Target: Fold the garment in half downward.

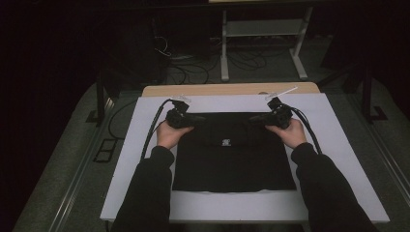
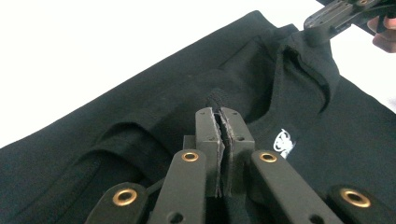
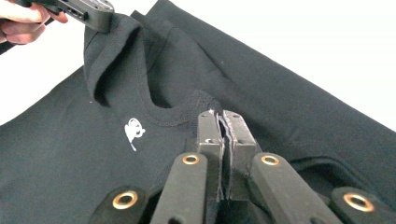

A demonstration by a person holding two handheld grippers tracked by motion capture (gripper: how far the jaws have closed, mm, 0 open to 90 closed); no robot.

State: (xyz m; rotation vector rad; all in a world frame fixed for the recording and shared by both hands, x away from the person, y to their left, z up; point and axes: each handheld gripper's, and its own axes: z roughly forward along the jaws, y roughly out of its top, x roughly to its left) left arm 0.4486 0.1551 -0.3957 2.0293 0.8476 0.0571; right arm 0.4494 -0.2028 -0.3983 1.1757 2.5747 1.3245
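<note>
A black T-shirt [image 1: 234,159] with a small white logo [image 1: 226,142] lies flat on the white tabletop [image 1: 338,183]. My left gripper [image 1: 187,118] pinches the shirt's far left edge and my right gripper [image 1: 267,118] pinches its far right edge. In the left gripper view the jaws [image 2: 222,112] are shut on a raised fold of the black cloth [image 2: 140,121], with the logo [image 2: 283,142] to the right and the other gripper [image 2: 327,18] far off. The right gripper view has the jaws [image 3: 219,114] shut on the ribbed neckline, the logo [image 3: 133,130] at left.
A wooden strip [image 1: 232,89] runs along the table's far edge. Cables [image 1: 152,130] trail from both grippers over the table's sides. Beyond the table stands a white metal frame [image 1: 263,29] on a dark floor strewn with wires. White margins surround the shirt on every side.
</note>
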